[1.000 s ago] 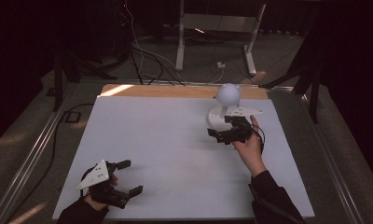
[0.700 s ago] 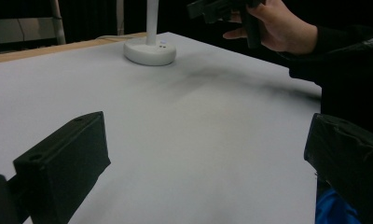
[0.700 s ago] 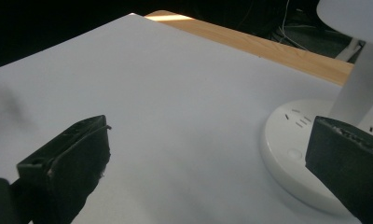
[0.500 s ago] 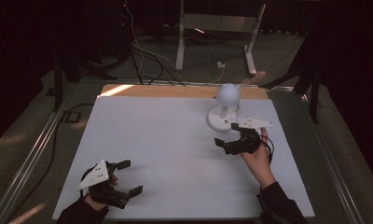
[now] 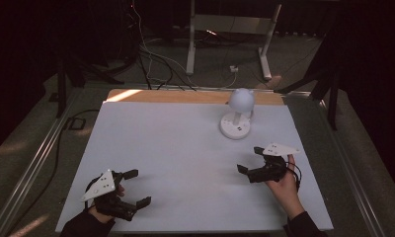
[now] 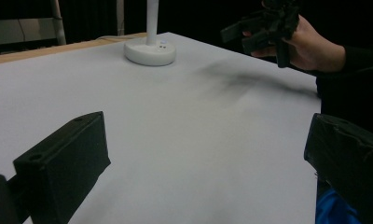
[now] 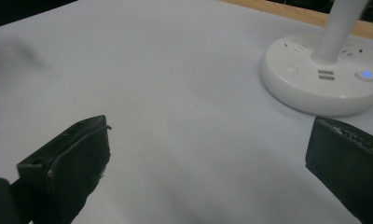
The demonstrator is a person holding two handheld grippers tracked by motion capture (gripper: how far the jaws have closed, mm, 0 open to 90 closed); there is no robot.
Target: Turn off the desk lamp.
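The white desk lamp (image 5: 237,116) stands upright, ahead of the right gripper (image 5: 255,161), the nearer one. Its jaws gape wide, empty. The left gripper (image 5: 136,187), well apart, is likewise wide and empty.

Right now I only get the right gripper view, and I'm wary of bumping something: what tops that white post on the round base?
Observer: In the high view, the lamp carries a round white shade above its base.
Operator: Where's the other claw?
Observer: The left claw hangs open over the table's near left corner, far from the lamp.
Operator: Is the lamp near an edge?
Observer: It stands far right, close to the wooden strip along the far edge.
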